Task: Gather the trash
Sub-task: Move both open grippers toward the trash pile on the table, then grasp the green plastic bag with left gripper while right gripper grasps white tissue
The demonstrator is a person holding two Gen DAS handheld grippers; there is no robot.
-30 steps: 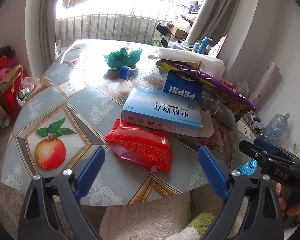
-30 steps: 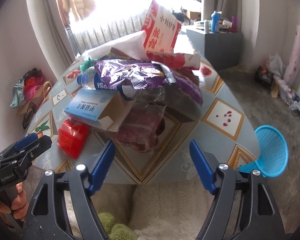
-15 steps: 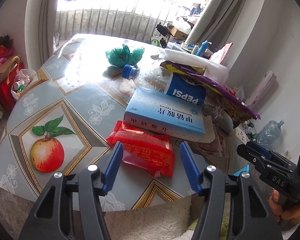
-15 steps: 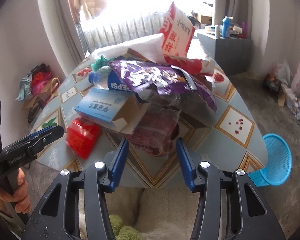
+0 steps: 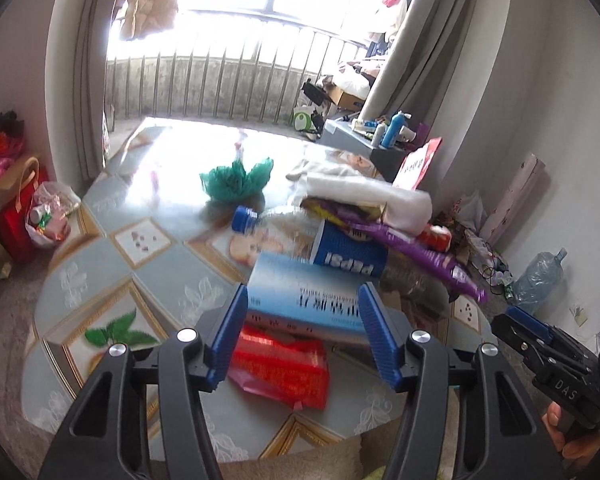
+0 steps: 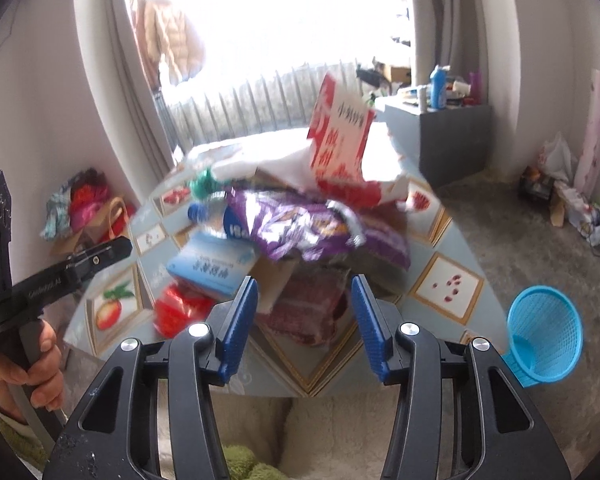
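- While a heap of trash is being left on the patterned table (image 5: 100, 248), the left gripper (image 5: 302, 334) is being held over the near edge, its blue jaws partly spread with nothing pinched between them.
- The red packet (image 5: 284, 368) and the light-blue box (image 5: 300, 300) are being framed between those jaws, lying on the table beyond them.
- A Pepsi bottle (image 5: 348, 256), a purple wrapper (image 5: 412, 248) and a green bag (image 5: 236, 180) are being seen farther back.
- The right gripper (image 6: 304, 320) is likewise being held partly spread and empty, pointed at the dark-red packet (image 6: 308, 308).
- A blue basket (image 6: 544, 336) is being left on the floor, right of the table.
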